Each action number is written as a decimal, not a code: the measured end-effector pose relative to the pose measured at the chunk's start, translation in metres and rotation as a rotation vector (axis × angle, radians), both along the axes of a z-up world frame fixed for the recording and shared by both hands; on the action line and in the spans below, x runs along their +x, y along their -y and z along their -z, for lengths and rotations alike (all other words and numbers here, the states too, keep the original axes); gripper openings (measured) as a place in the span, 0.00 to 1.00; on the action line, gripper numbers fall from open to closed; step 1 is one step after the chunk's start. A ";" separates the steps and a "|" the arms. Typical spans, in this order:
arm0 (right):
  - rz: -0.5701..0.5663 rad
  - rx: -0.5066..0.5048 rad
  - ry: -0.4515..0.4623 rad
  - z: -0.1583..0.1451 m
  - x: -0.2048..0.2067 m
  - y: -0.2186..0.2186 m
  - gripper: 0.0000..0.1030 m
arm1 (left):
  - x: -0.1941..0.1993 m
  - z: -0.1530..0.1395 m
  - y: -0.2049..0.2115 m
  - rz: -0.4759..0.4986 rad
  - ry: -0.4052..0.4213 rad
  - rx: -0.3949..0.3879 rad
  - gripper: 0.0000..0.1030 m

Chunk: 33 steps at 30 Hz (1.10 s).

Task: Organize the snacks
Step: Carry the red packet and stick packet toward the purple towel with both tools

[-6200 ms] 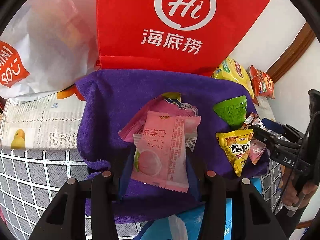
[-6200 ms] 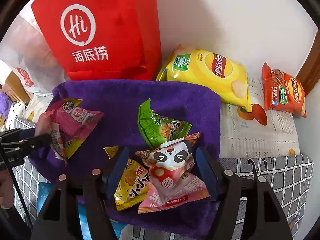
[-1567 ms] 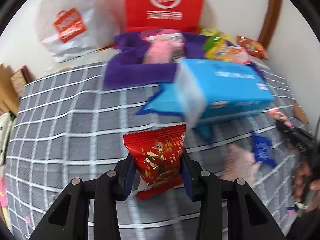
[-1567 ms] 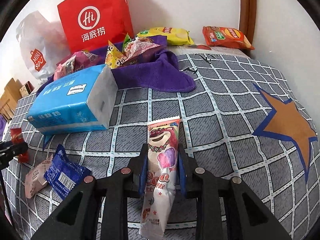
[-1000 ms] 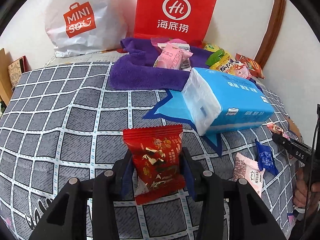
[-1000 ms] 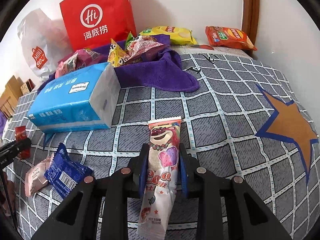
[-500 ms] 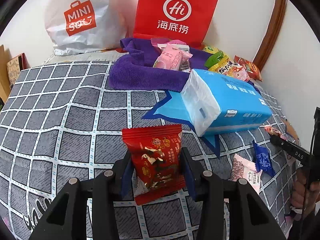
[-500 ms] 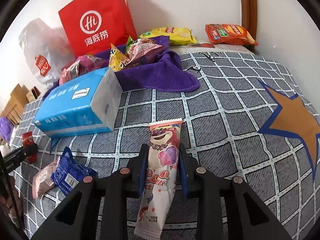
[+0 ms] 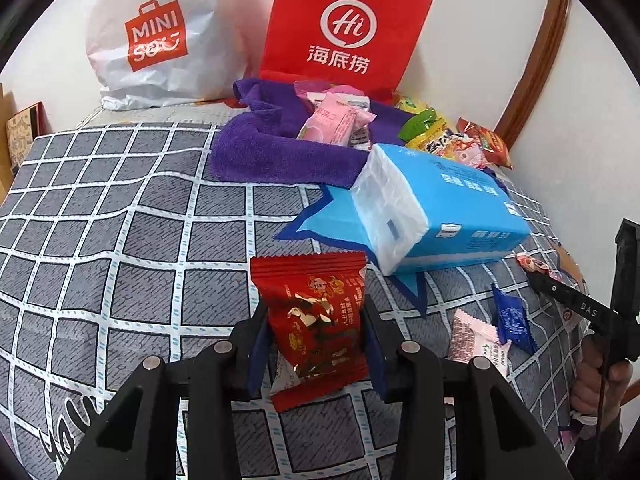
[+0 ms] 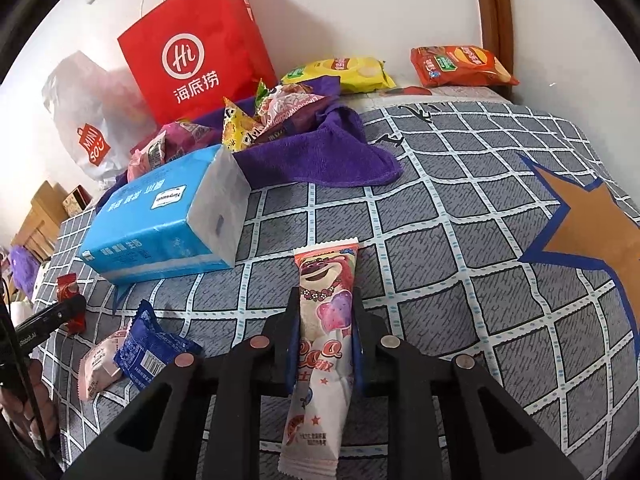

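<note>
- Grey bedspread [image 9: 120,240] checked with white dotted lines, orange star [image 10: 592,232] edged in blue at 3 o'clock.
- Glossy red foil snack packet [image 9: 316,320] with gold print.
- Long pink-and-white wrapper [image 10: 324,320] printed with a pink bear.
- Bright blue tissue pack [image 10: 160,232], white end.
- Purple fleecy towel [image 10: 328,156] at 12 o'clock.
- Red paper bag [image 9: 344,28], white logo.

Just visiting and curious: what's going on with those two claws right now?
Left claw shut on red packet. Right claw shut on long pink packet. Blue tissue pack lies between them and purple cloth.

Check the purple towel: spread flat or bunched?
Bunched. The purple towel lies in folds, with snack packets on it.
</note>
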State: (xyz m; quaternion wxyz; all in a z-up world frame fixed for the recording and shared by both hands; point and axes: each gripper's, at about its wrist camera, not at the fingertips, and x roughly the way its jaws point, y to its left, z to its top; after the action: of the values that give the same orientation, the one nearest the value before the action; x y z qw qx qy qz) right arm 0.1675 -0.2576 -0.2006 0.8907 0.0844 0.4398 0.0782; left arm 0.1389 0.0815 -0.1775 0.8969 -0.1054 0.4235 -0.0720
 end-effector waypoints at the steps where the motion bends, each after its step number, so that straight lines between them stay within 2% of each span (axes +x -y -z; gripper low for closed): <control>1: 0.002 0.000 0.003 0.000 -0.001 0.000 0.20 | 0.000 -0.001 0.000 0.003 0.006 -0.002 0.37; 12: 0.035 -0.006 0.049 -0.009 -0.012 -0.001 0.19 | 0.001 -0.001 -0.002 0.004 0.000 -0.027 0.37; 18: -0.003 -0.006 0.043 -0.013 -0.022 -0.014 0.19 | 0.003 0.001 -0.002 0.014 -0.014 -0.035 0.37; 23: -0.049 0.026 0.049 -0.029 -0.025 -0.028 0.19 | 0.002 -0.001 0.001 0.007 -0.025 -0.006 0.37; 25: -0.067 0.024 0.056 -0.037 -0.025 -0.035 0.19 | 0.002 -0.003 0.002 0.002 -0.053 -0.018 0.37; 28: -0.097 0.013 0.071 -0.047 -0.024 -0.044 0.19 | -0.001 -0.015 0.008 0.024 -0.058 -0.054 0.37; 33: -0.130 -0.005 0.094 -0.063 -0.016 -0.055 0.19 | -0.001 -0.047 0.022 0.028 -0.012 0.011 0.37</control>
State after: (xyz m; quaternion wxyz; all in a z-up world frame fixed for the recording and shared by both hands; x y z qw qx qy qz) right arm 0.1511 -0.2023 -0.1378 0.9037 0.0496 0.4022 0.1384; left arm 0.1378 0.0594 -0.1308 0.8939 -0.0950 0.4305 -0.0814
